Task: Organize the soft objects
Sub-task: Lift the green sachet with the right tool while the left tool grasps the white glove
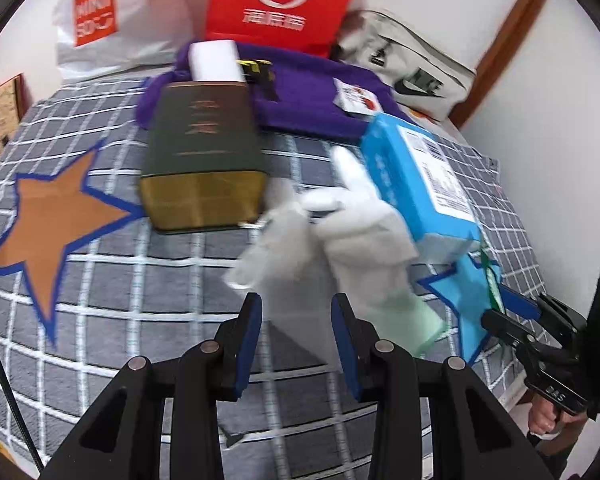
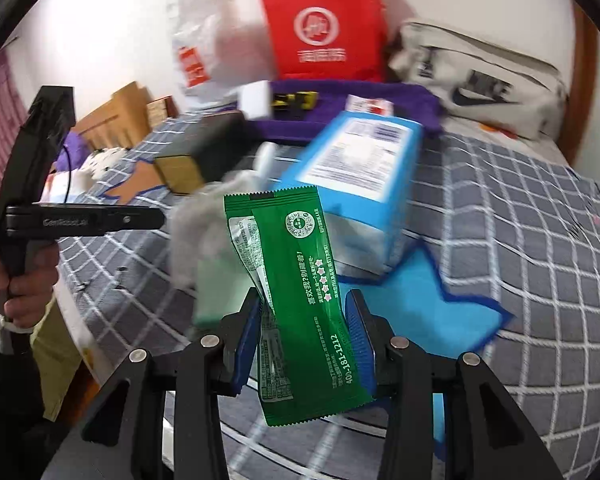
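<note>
Two grippers at work: our right gripper (image 2: 304, 340) clamps its jaws on the crinkly green sachet (image 2: 296, 288), lifted above the checked bed (image 2: 520, 240). Left gripper (image 1: 296, 344) hovers, jaws apart and empty, by the limp white gloves (image 1: 340, 236). Next, we judge, the sachet needs placing on the blue felt star (image 2: 428, 304).

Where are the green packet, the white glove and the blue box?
green packet (image 2: 300, 304): right wrist view, middle of its printed face.
white glove (image 1: 356, 232): left wrist view, its palm.
blue box (image 1: 416, 184): left wrist view, its top face.
</note>
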